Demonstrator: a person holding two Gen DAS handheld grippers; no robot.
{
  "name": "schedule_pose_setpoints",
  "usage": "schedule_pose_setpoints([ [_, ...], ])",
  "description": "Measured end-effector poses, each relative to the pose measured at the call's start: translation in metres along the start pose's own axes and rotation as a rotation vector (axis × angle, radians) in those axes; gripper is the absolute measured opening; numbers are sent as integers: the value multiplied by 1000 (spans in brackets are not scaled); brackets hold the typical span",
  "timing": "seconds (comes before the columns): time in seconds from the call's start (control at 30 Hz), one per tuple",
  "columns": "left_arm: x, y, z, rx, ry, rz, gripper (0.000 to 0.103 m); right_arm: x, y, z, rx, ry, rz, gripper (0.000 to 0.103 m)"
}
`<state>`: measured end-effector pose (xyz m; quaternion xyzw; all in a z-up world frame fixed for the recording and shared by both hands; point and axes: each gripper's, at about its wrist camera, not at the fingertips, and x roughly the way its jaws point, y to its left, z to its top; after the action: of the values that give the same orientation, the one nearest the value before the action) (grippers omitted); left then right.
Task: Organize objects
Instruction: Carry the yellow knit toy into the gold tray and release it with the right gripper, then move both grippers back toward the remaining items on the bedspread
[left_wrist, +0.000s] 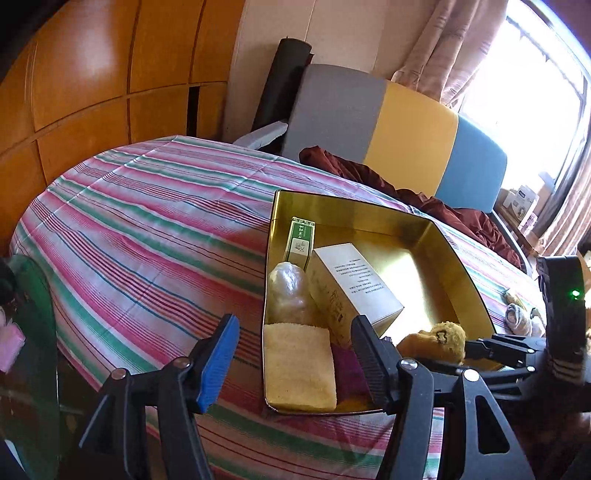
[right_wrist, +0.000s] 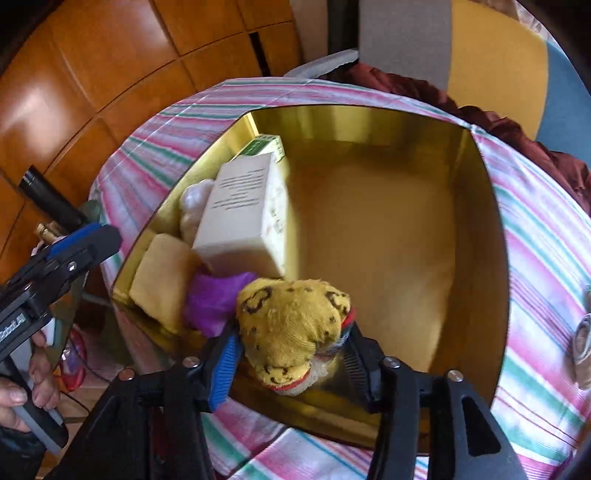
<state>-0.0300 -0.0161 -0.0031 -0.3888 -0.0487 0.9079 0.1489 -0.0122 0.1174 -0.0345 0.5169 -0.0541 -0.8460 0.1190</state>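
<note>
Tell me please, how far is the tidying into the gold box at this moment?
Mostly done. The gold box already holds a white carton, a green packet, a yellow cloth, a purple item and a wrapped bundle. In hand: the right gripper is shut on a yellow patterned sock above the box. Left: small items on the striped cloth. The left gripper is open.
</note>
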Motion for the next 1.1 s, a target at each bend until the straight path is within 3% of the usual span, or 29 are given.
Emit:
schedule_pose_setpoints([
  [0.1,1,-1,0,5,4,0,64,-6,2,-4,-14,-10,30,79],
  [0.13,1,-2,0,7,4,0,64,-8,2,-4,-15,-16,32,80],
  [0.67,-17,-44,5,130,-51,-4,65,-74,-42,-14,98,-192,-67,81],
  [0.83,-23,-71,6,202,-69,-39,65,-103,-80,-25,194,-242,-148,81],
  [1.1,-29,-125,5,325,-80,-139,66,-153,-171,-64,432,-293,-294,81],
])
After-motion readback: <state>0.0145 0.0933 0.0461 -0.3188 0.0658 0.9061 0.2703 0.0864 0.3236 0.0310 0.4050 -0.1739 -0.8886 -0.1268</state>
